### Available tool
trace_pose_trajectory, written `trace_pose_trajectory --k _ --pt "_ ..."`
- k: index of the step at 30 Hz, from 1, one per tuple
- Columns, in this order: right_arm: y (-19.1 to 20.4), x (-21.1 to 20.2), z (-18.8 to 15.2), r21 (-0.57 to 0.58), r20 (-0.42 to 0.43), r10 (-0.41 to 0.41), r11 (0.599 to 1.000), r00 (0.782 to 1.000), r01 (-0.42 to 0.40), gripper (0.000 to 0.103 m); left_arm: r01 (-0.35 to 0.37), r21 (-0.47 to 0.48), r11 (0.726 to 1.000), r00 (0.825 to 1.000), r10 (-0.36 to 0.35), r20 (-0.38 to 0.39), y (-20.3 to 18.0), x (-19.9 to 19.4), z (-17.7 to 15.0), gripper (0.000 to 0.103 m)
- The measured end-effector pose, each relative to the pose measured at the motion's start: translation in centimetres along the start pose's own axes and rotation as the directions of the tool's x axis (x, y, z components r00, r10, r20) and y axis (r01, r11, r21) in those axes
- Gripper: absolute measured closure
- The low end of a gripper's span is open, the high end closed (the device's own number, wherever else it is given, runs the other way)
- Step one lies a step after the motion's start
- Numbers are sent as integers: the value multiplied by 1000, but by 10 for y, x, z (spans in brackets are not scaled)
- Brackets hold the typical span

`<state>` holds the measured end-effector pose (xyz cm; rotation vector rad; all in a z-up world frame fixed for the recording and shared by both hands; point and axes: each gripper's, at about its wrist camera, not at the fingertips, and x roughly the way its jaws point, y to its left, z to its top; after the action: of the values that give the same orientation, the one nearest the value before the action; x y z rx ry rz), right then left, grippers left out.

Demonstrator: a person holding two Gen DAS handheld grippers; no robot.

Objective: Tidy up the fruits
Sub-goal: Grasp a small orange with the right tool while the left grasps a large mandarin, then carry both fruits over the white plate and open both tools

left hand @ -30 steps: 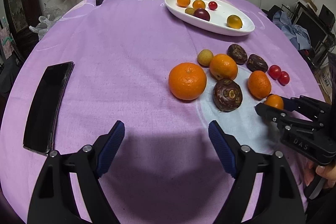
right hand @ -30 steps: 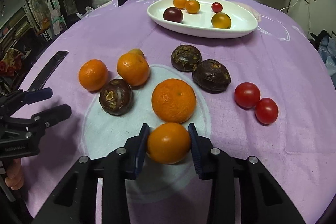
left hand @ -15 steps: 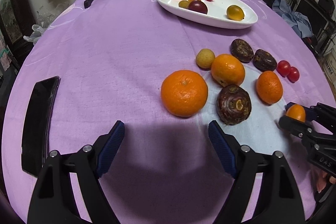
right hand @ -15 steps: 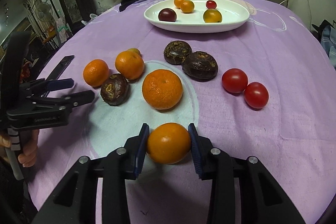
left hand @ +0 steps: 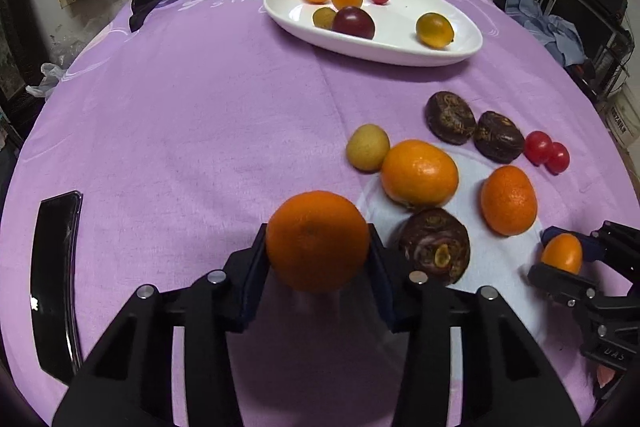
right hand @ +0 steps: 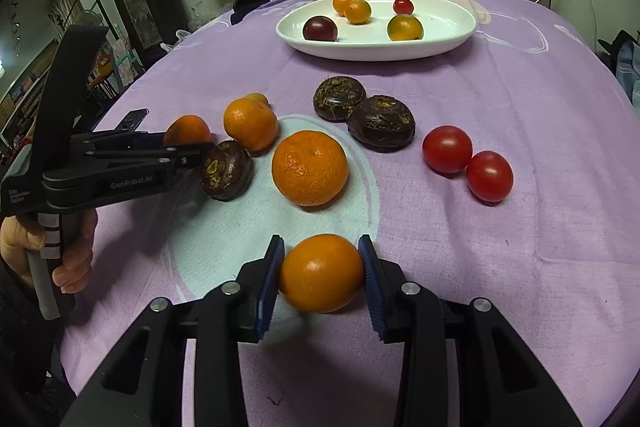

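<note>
Left gripper (left hand: 318,251) clamps a large orange (left hand: 317,241) at near centre; right gripper (right hand: 321,277) clamps a small orange (right hand: 321,272). Both presumably bound for the far plate (left hand: 400,51).

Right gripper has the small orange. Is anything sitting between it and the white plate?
Yes. From the right gripper, the big orange lies straight ahead on the cloth, with two dark brown fruits beyond it, short of the white plate. Carried above them, nothing else visible blocks the small orange.

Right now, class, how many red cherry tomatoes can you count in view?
3: one tomato touching a second tomato on the purple cloth, a third tomato in the white dish. None seems hidden.
</note>
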<state>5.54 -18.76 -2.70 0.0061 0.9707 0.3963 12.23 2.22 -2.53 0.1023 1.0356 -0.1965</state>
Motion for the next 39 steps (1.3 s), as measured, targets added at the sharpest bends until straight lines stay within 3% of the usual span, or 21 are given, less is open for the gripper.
trace_pose_trajectory --k 5,10,20,24,39 --pt "2 -9 0 -11 13 -5 1000 1000 5 64 51 -27 998 999 -52 -13 3 -16 -6 58" --pt "-1 -35 8 -31 61 -9 999 998 11 64 53 5 999 998 -53 42 -1 -48 -2 59" --pt "-2 -68 67 -103 180 -63 991 982 83 64 62 81 995 992 -71 106 -23 -70 50 59" --pt "-11 -53 103 -102 199 -70 991 978 92 64 63 80 995 991 -72 110 -31 -54 86 59" --pt "-74 58 207 6 125 -138 990 982 139 64 20 -44 999 999 -18 50 -16 47 211 59"
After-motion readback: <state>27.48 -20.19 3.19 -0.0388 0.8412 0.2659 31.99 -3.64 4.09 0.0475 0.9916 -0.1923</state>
